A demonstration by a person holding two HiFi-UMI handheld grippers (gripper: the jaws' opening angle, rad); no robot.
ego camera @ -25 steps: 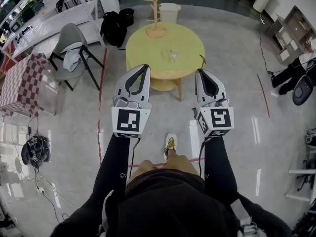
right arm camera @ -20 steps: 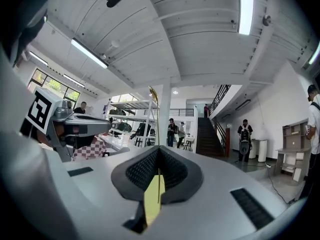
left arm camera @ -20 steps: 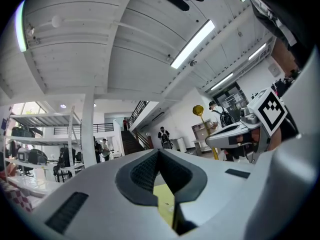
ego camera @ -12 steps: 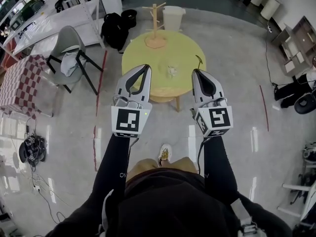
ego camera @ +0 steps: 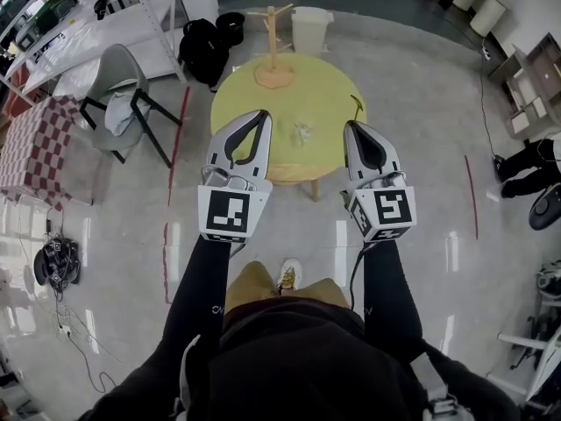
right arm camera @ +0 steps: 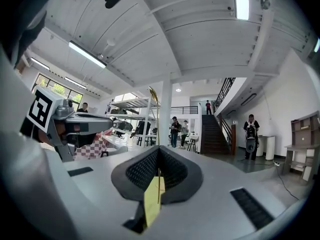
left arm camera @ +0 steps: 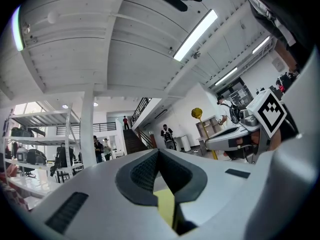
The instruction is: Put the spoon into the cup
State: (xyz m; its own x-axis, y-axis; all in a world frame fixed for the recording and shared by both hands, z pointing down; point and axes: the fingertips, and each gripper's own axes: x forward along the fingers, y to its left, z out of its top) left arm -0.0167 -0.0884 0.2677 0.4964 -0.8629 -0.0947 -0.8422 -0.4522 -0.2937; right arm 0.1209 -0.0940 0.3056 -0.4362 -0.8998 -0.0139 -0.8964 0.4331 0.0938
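Note:
In the head view a round yellow table stands ahead of me. A small clear cup sits near its front edge. A thin dark curved thing, perhaps the spoon, lies at its right edge; it is too small to be sure. My left gripper and right gripper are held up side by side short of the table, both shut with nothing in them. Seen from its own camera, the left gripper points up at the room with jaws closed, and so does the right gripper.
A wooden mug tree stands at the table's far side, with a white bin behind it. To the left are a grey chair, a black backpack and a checked cloth. Red tape lines mark the floor.
The person has stepped forward, so the table and its surroundings sit a little differently in view. Both grippers stay shut and level in the same pose.

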